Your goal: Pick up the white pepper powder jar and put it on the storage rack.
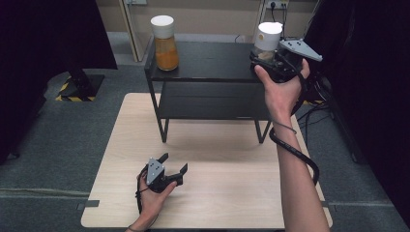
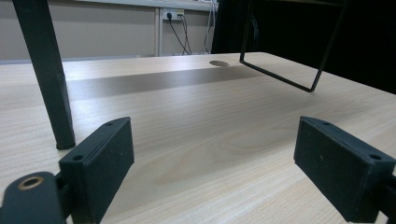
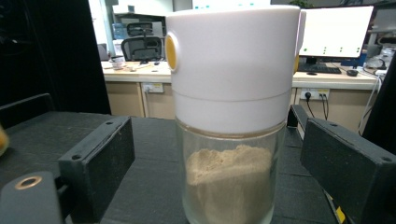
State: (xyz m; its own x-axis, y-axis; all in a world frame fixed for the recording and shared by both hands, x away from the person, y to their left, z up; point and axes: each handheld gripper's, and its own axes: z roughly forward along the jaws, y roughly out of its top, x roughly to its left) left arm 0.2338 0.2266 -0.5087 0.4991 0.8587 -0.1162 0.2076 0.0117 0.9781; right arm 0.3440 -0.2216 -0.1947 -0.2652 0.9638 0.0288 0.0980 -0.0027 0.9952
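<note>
A glass jar [image 1: 267, 41] with a tall white lid and pale powder inside stands upright on the right end of the black shelf's top [image 1: 208, 63]. My right gripper [image 1: 263, 57] is level with it, jaws on either side. In the right gripper view the jar [image 3: 231, 140] sits between the two black pads [image 3: 100, 163] with a gap on each side, so my right gripper [image 3: 224, 172] is open. My left gripper [image 1: 173, 163] rests low on the wooden table [image 1: 217, 159], open, with nothing between its pads [image 2: 100, 163].
A second white-lidded jar [image 1: 165, 46] holding orange powder stands on the shelf's left end. The shelf stands on thin black legs [image 2: 46, 74] at the table's far half. A cable [image 1: 295, 152] trails along the right forearm. Grey floor surrounds the table.
</note>
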